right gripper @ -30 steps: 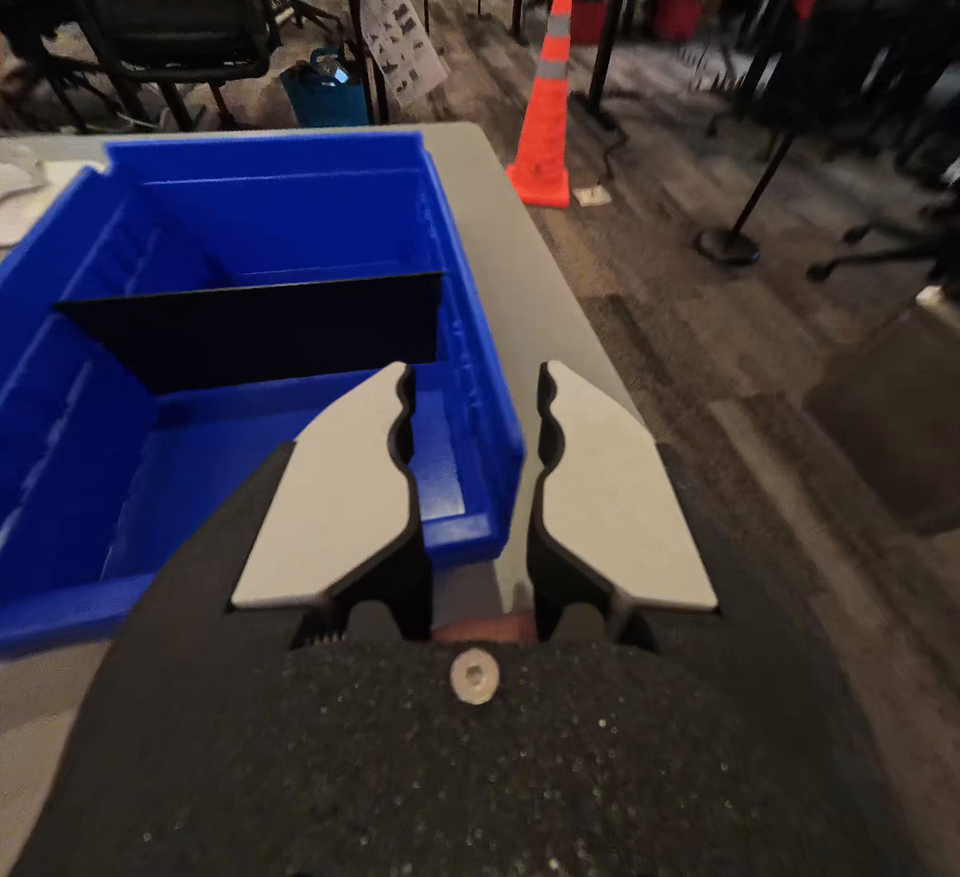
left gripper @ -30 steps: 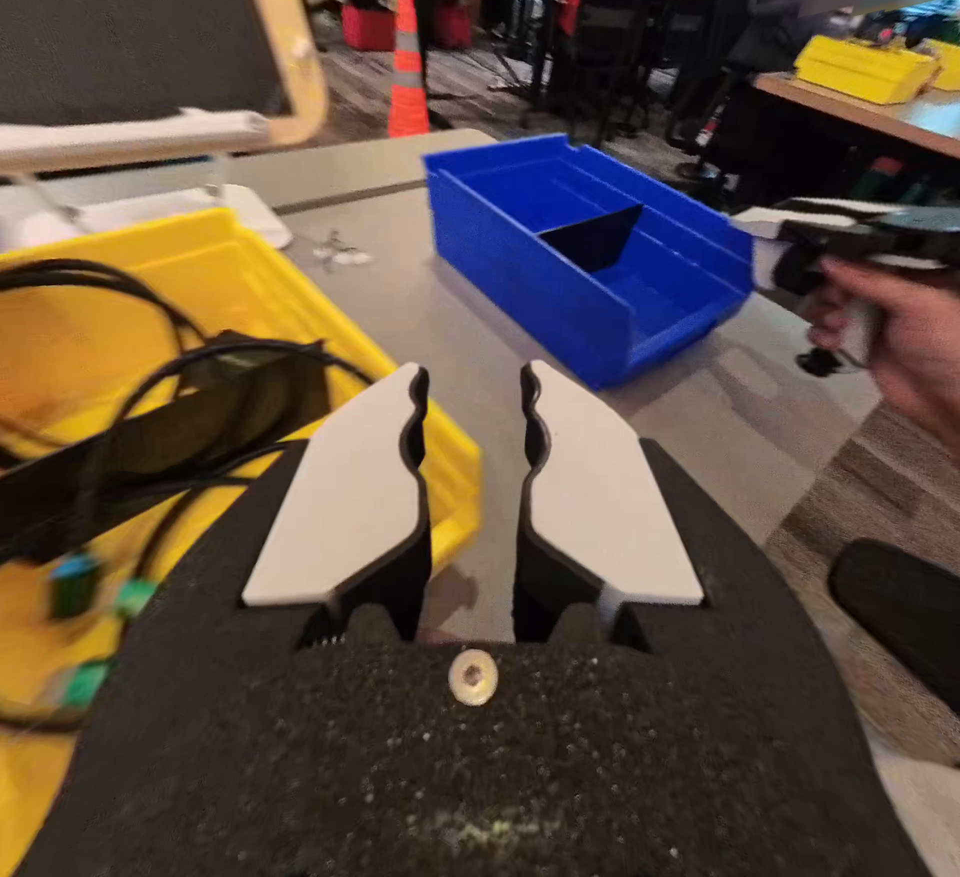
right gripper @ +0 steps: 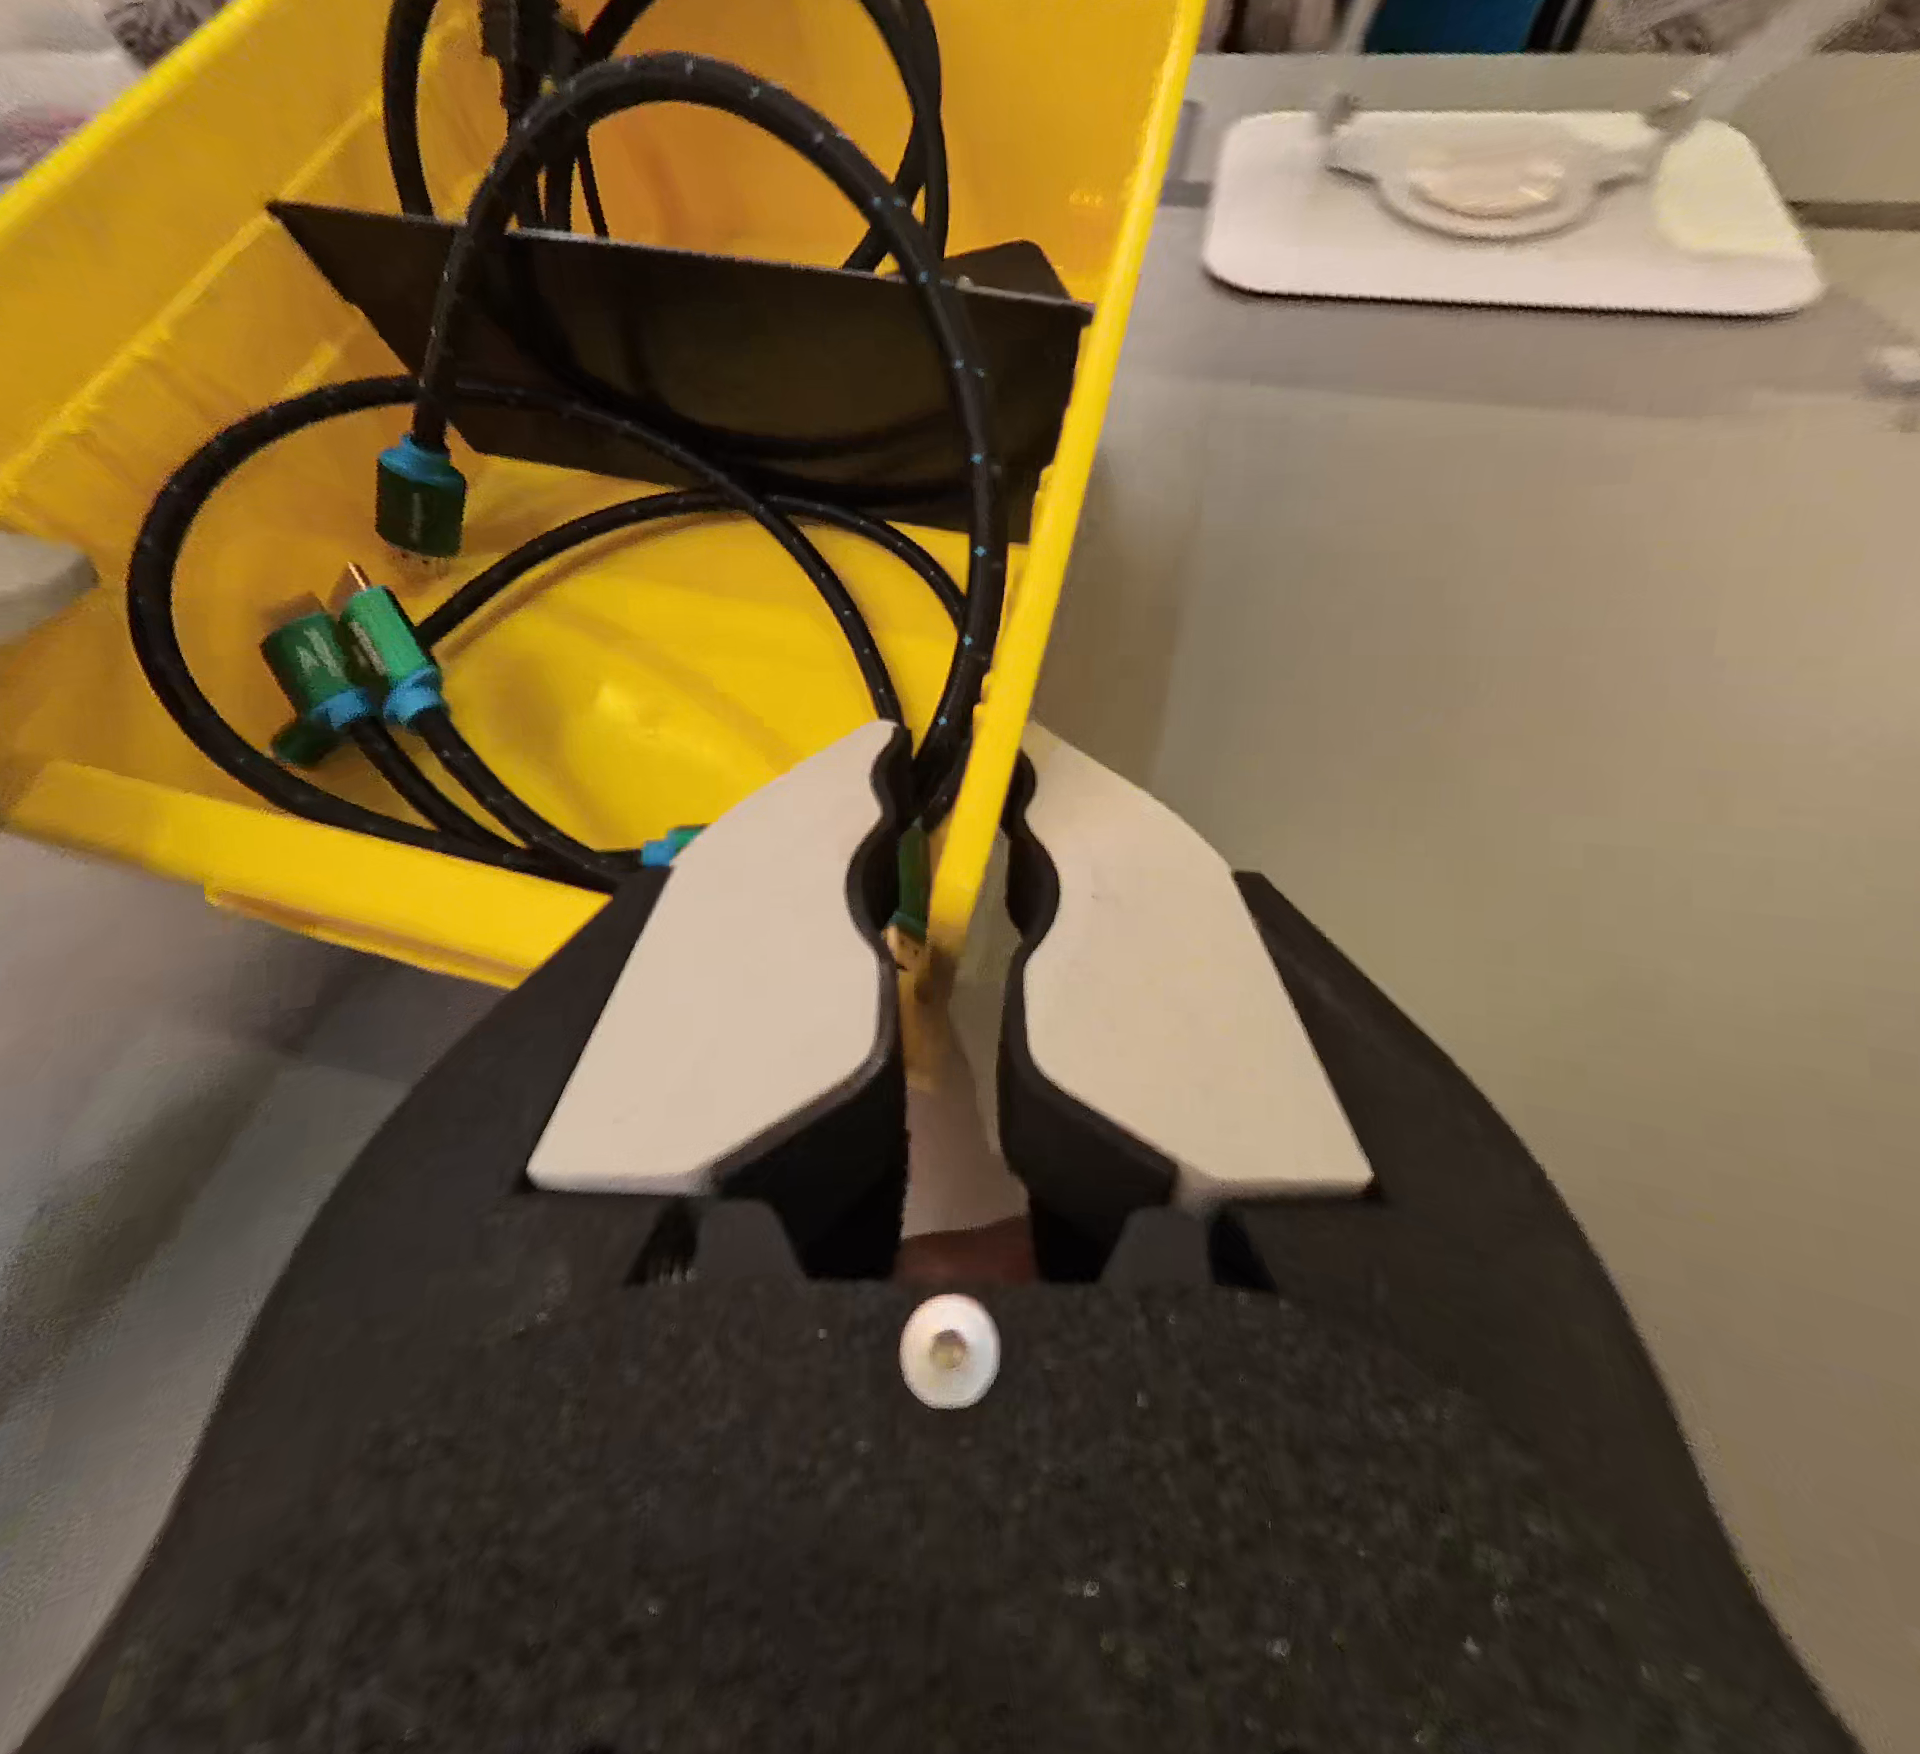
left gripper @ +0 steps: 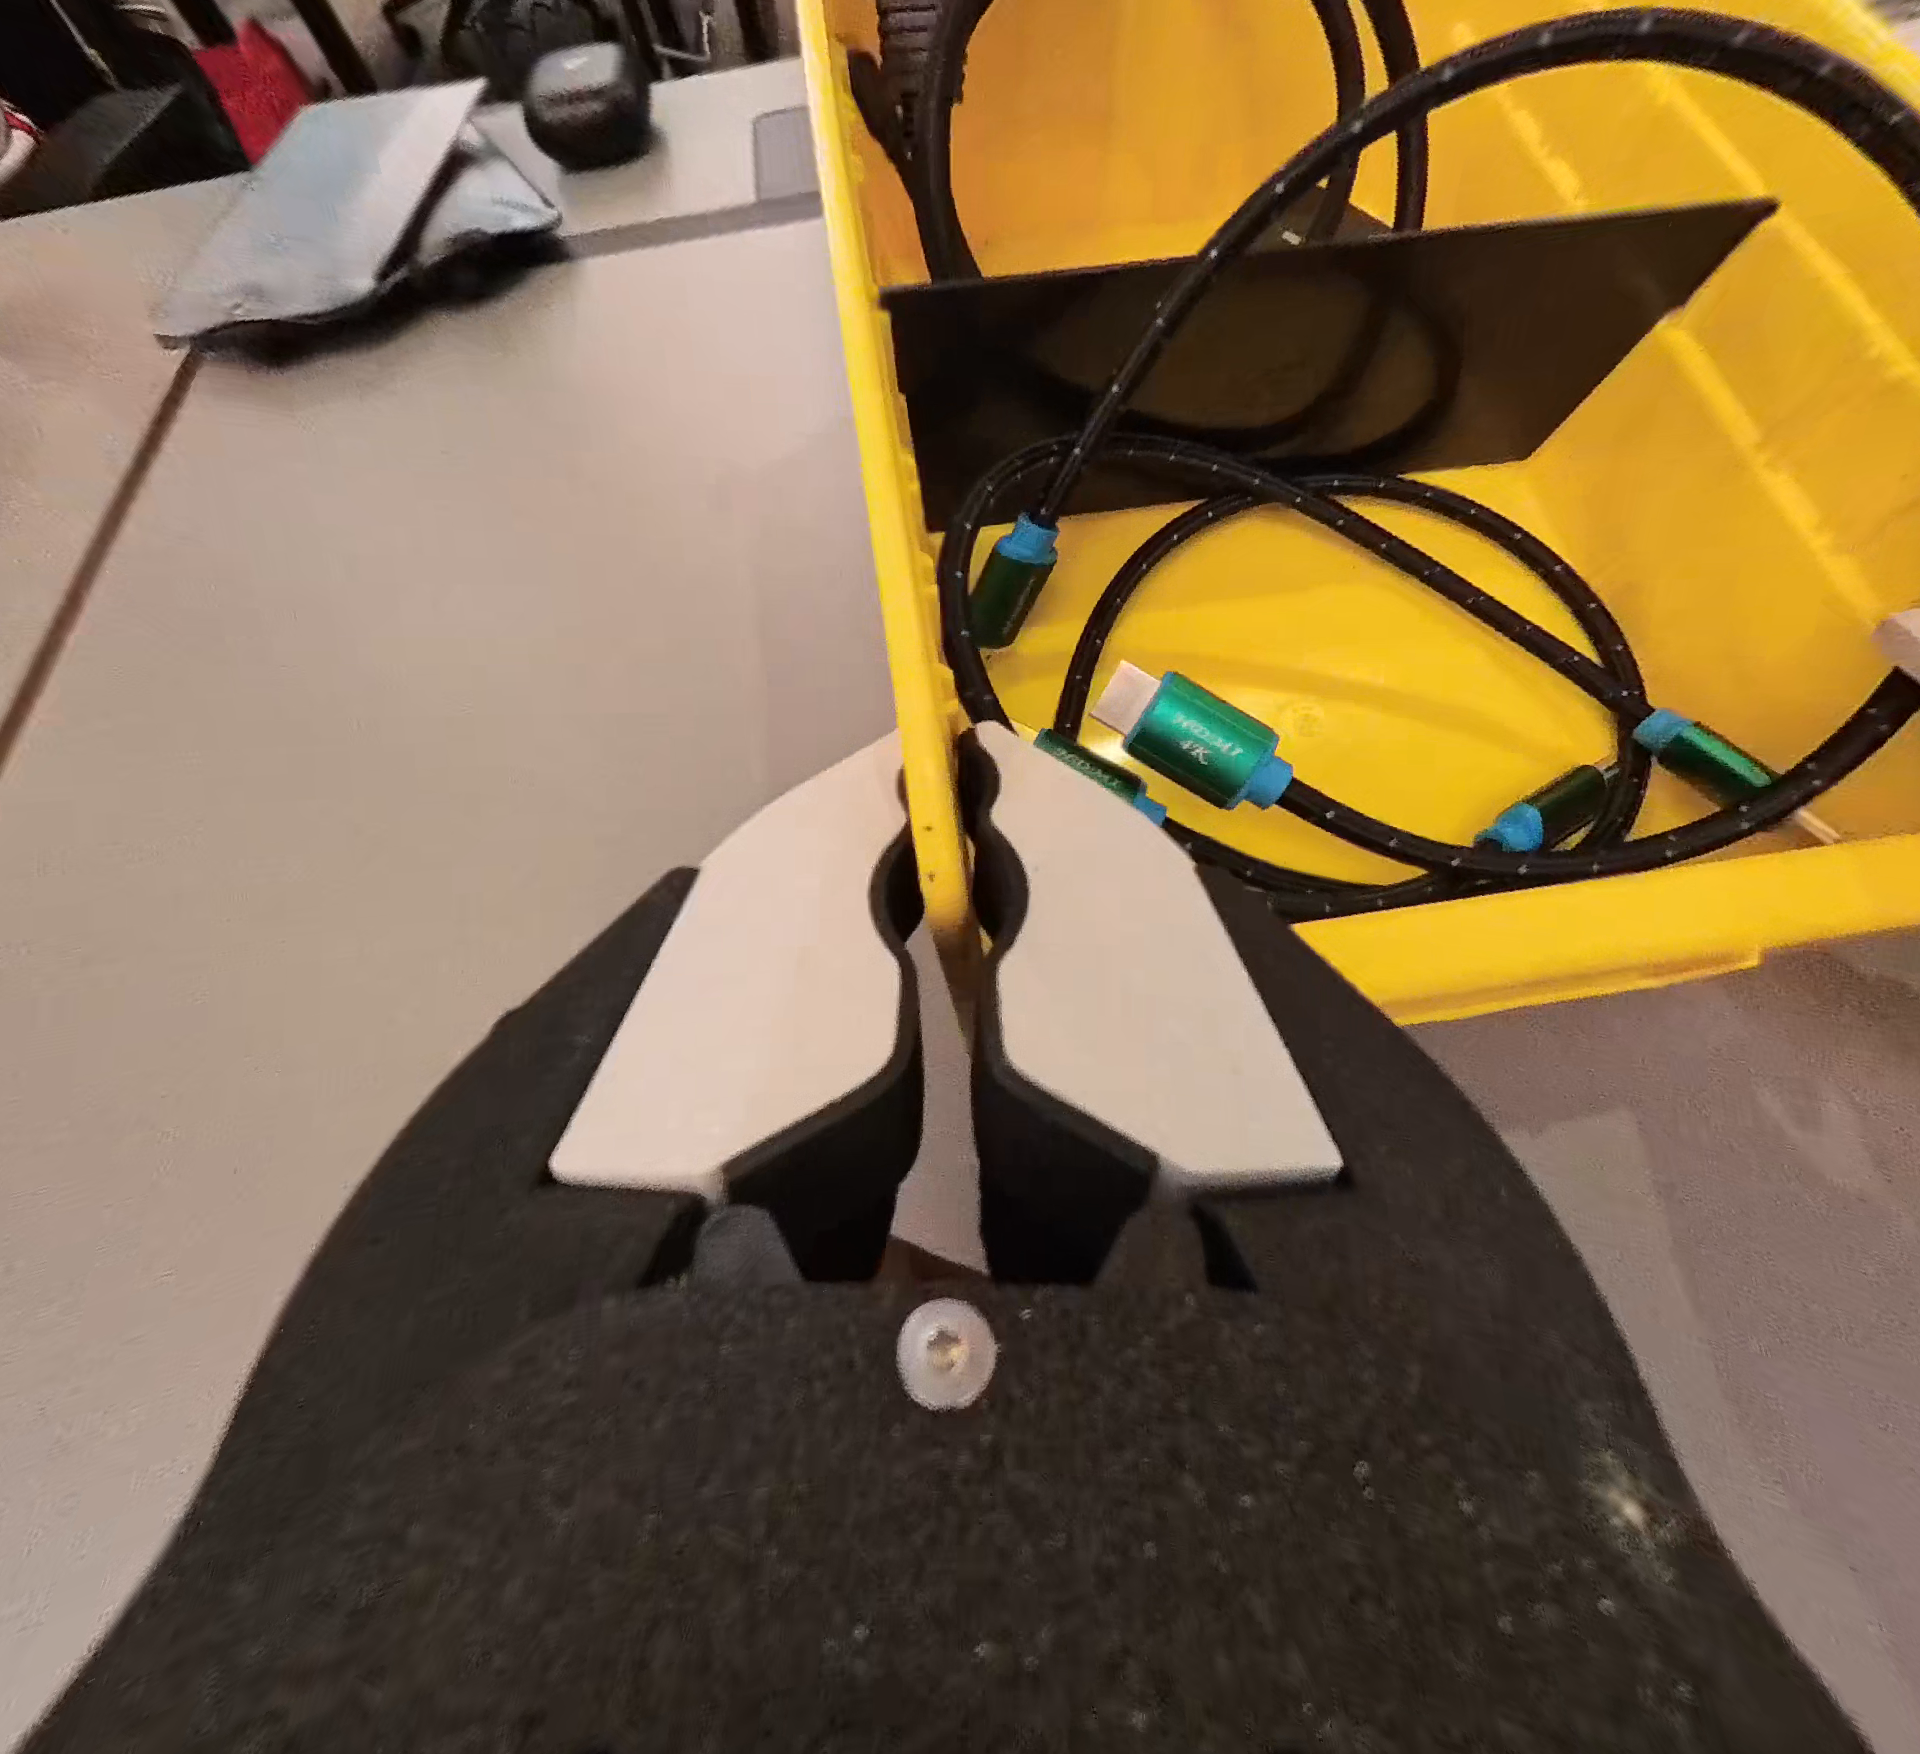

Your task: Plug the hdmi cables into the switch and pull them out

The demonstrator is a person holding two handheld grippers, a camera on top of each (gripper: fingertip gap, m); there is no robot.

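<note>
A yellow bin (left gripper: 1507,935) holds several black braided HDMI cables with green plugs (left gripper: 1195,748), in front of and behind a black divider (left gripper: 1299,343). A dark ribbed object (left gripper: 909,42) in the far compartment is mostly hidden. My left gripper (left gripper: 940,748) is shut on the bin's left side wall. My right gripper (right gripper: 961,748) is shut on the right side wall of the bin (right gripper: 1122,146), with a green plug (right gripper: 912,873) between the inner finger and the wall. More plugs (right gripper: 416,499) lie loose inside. Each view shows a bit of the other gripper at the opposite wall.
The bin sits on a grey table (left gripper: 416,665). A grey pouch (left gripper: 364,218) and a dark round object (left gripper: 587,109) lie at the far left. A white stand base (right gripper: 1507,218) stands to the right of the bin. There is about 20 cm between the tips of the two grippers.
Both grippers were open and empty, near the blue bin. Now both are at the yellow bin, shut on its opposite side walls. The blue bin is out of view.
</note>
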